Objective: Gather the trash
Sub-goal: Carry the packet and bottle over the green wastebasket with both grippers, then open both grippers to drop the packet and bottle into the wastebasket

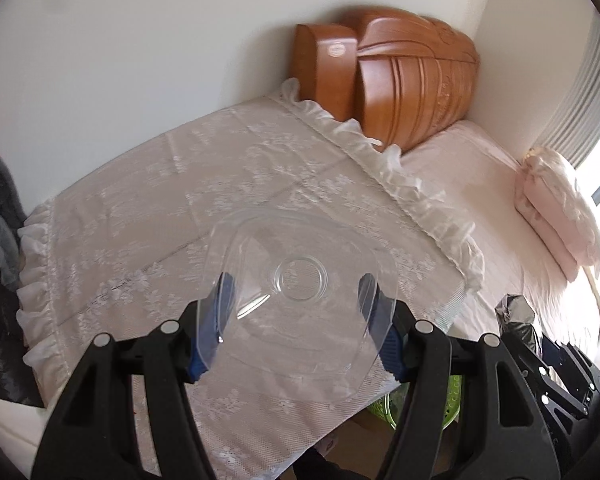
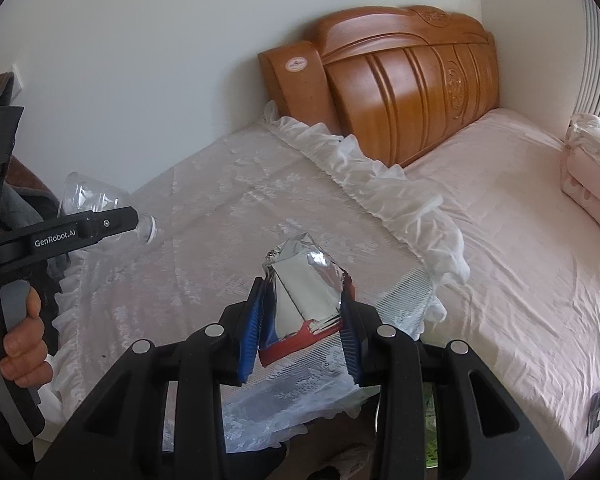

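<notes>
My left gripper (image 1: pixel 296 300) is shut on a clear plastic bottle (image 1: pixel 296 280), seen bottom-on between the blue pads, held above a lace-covered table (image 1: pixel 148 208). The same bottle (image 2: pixel 96 200) and the left gripper (image 2: pixel 136 216) show at the left of the right wrist view, cap end pointing right. My right gripper (image 2: pixel 306 300) is shut on a crumpled snack bag (image 2: pixel 306 292), silver inside with a red and blue outside, held above the lace cloth (image 2: pixel 220 200). The right gripper (image 1: pixel 516 320) with the silver bag (image 1: pixel 514 306) shows at the lower right of the left wrist view.
A green plastic basket (image 1: pixel 452 396) sits low beside the table, partly hidden by my left gripper. A bed with a pink sheet (image 2: pixel 520 240), folded pink bedding (image 1: pixel 556 208) and a wooden headboard (image 2: pixel 412 80) lies to the right. White walls stand behind.
</notes>
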Tool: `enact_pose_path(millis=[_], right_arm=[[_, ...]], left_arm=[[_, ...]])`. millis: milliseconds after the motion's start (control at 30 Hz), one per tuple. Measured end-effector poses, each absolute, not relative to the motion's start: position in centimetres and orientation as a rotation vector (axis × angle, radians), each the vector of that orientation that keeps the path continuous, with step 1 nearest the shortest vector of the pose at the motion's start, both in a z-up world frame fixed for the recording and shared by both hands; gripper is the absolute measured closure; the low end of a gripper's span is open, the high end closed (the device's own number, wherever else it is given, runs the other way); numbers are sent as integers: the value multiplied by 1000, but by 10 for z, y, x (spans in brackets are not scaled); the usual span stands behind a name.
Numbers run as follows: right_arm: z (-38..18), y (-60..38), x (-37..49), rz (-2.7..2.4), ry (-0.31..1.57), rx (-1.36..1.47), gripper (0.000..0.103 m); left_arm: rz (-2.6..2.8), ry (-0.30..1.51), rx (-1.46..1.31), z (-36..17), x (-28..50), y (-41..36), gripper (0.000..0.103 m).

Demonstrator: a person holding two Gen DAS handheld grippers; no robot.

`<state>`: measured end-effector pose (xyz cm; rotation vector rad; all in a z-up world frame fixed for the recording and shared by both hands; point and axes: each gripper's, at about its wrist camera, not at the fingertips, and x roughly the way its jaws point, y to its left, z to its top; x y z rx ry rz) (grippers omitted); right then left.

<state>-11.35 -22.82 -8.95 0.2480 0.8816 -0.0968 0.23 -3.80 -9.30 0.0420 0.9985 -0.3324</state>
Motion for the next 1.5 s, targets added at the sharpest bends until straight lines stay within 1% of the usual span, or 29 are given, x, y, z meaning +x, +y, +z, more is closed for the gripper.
enact_pose_path(millis=[267,467,800,967,1067,1133,1167,1233,1267,1300,1333,1367,1400,1500], right_arm=[[-93,-244,-130,-175,886,277,68],[-108,-283,-174,-335,918,340,68],[-145,-343,-239,-525,987,414,67],[-170,-358,-243,-534,1028,435,66],[-197,-369,-244,-529,1070,471,66],[-219,-376,-243,-512,1105,511,62],[-231,-380,-242,-502,1135,533,54],[-241,-382,-241,-503,1157,547,45],[-244,-383,-242,-505,1166,548,29],[-246,-385,-244,-518,1176,540,16],[-244,-386,-246,-531,1177,526,13],[-243,-387,-247,-536,1179,517,6],[-241,-389,-248,-541,1180,509,3],[-233,-397,-255,-547,1177,507,3]], left_arm=[[-432,1005,118,-96,-10,-70,41],[-607,1033,165,-106,-36,-115,41],[-751,1052,272,-114,-77,-172,41],[-777,1068,296,-118,-92,-189,41],[-788,1070,310,-119,-101,-197,41],[-792,1069,317,-119,-106,-202,41],[-792,1068,322,-119,-110,-205,41],[-792,1067,327,-119,-114,-209,41],[-793,1064,332,-119,-118,-212,41],[-792,1061,336,-118,-120,-213,41],[-792,1059,339,-118,-122,-215,41],[-791,1057,342,-118,-124,-217,41],[-791,1057,343,-118,-126,-219,41],[-792,1058,349,-119,-131,-223,41]])
